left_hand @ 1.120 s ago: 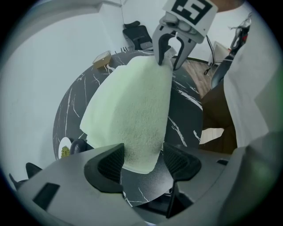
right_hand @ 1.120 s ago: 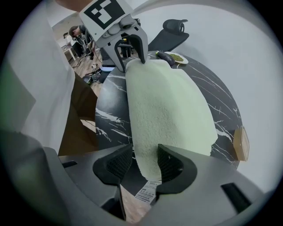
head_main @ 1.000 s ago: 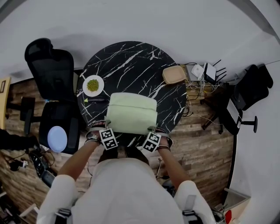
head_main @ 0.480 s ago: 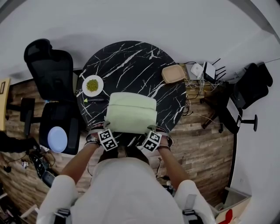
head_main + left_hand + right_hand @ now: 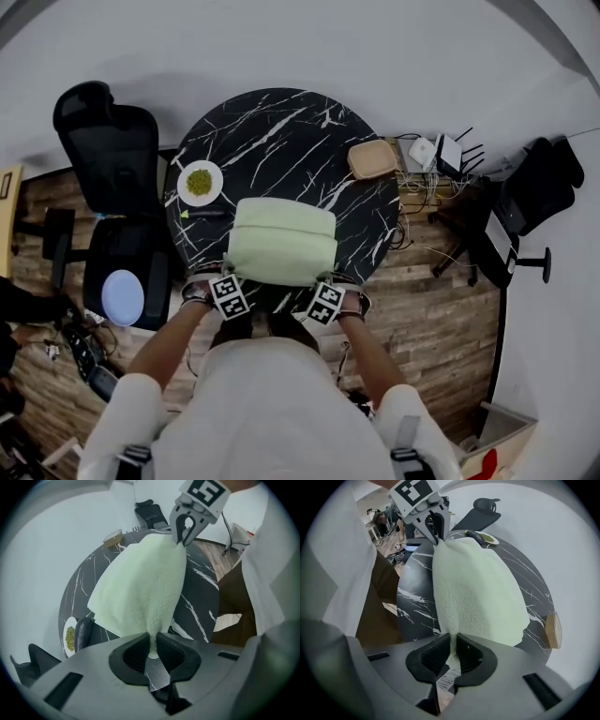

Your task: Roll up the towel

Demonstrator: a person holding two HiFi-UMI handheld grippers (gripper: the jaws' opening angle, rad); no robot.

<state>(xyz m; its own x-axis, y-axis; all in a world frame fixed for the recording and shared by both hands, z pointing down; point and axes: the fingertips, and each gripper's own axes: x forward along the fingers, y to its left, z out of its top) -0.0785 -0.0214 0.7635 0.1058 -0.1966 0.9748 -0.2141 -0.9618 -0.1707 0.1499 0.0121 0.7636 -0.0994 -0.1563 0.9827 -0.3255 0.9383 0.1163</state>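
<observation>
At the near edge of the round black marble table (image 5: 272, 131), the left gripper (image 5: 152, 649) and the right gripper (image 5: 453, 651) point steeply down, one at each near corner of the pale green towel (image 5: 281, 242). Both pairs of jaws have just been closing, and each now pinches a fold of the terry cloth between its pads. A printed care label (image 5: 447, 679) pokes out below the right pair. Gripping both corners at once probably keeps the near hem straight and taut, so the first turn of the roll can start evenly. Beyond the grippers the towel lies flat, apparently folded double and not yet rolled, and reaches toward the table's middle. Farther off, clear of the rolling path, a white plate (image 5: 200, 183) of green food sits at the left with a dark oblong object (image 5: 83, 632) just beside it, and a tan container (image 5: 373, 159) sits at the right.
</observation>
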